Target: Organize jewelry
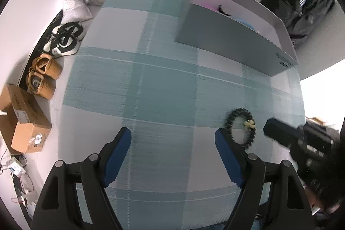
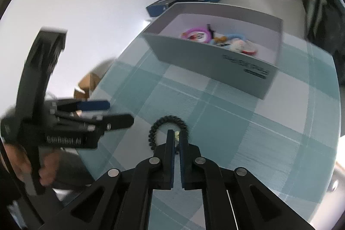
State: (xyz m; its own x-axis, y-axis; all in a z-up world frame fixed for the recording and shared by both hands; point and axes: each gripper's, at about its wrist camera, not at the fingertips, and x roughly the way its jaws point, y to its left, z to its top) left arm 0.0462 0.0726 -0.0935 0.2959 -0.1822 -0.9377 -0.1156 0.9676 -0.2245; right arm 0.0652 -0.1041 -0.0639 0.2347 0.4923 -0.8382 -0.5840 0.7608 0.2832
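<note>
The right gripper (image 2: 176, 136) is clamped on the black bracelet (image 2: 167, 120) near the table's (image 2: 237, 122) front edge; the left gripper (image 1: 172, 139) hangs open, empty, beside it.

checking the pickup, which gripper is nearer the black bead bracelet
Right. The right gripper is shut on the black bead bracelet; the left gripper stands open beside it over the checked cloth.

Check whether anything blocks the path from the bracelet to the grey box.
Nothing visible does. The right gripper is shut on the black bead bracelet, and only bare checked tablecloth lies between it and the open grey box.
</note>
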